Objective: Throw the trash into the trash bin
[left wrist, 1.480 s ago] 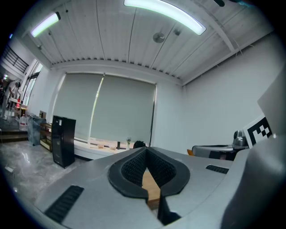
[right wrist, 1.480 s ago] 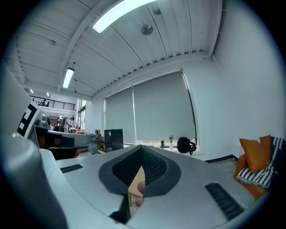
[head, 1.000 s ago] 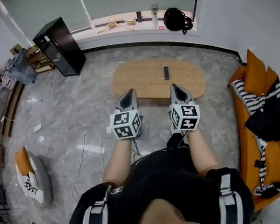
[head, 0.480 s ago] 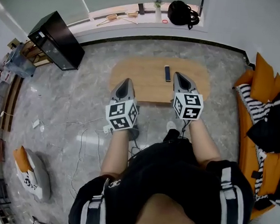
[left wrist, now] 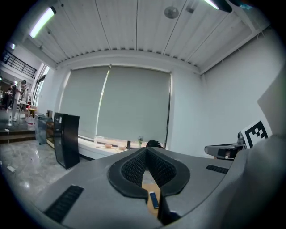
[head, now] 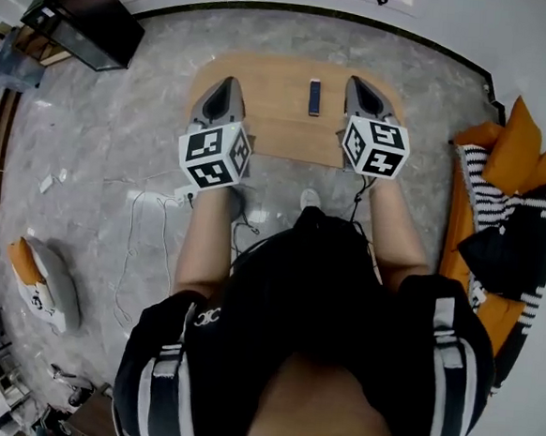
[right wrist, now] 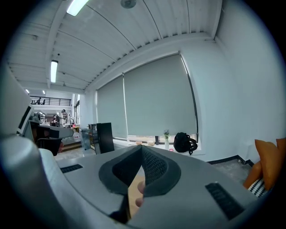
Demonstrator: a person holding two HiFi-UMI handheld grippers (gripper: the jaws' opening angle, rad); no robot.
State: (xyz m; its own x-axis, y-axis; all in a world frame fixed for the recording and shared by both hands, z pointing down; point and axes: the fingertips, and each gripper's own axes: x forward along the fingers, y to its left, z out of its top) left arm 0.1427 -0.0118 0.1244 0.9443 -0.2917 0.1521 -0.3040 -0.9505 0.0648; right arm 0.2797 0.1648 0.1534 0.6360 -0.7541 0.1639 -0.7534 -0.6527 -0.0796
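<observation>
One grey stone floor [head: 122, 106] fills most of the head view, and one person in a black top [head: 323, 301] stands over it. One orange sofa [head: 457, 246] runs down the right edge, with one striped blanket [head: 483, 182] and one black cloth [head: 515, 250] on it. The frame cuts off its outer side. One oval wooden table [head: 271, 118] lies ahead of the person. One black cabinet [head: 82, 14] stands at top left, its far corner cut off. One grey-and-orange bag [head: 42, 284] lies on the floor at left, near loose white cables [head: 144, 240].

Two grippers reach over the table's near edge, each with one marker cube [head: 214, 156]. The left gripper [head: 230, 80] and the right gripper [head: 354, 80] are well apart. One dark remote [head: 314, 97] lies on the table between them, touching neither. In each gripper view the pads meet at their tips, so both claws are closed with nothing in them.

One black backpack [right wrist: 184, 142] sits on the window ledge in the right gripper view. In the head view only its lower edge shows, at the top border. One pale shoe [head: 309, 198] pokes out below the table's edge.

Two pinkish blobs [right wrist: 140, 188] show through the slit behind the right gripper's closed pads, against the tabletop, too blurred to name. I cannot tell which thing is the trash or where the bin stands, as no view lets me pick out either. The cubes hide the hands, and the torso hides the legs.
</observation>
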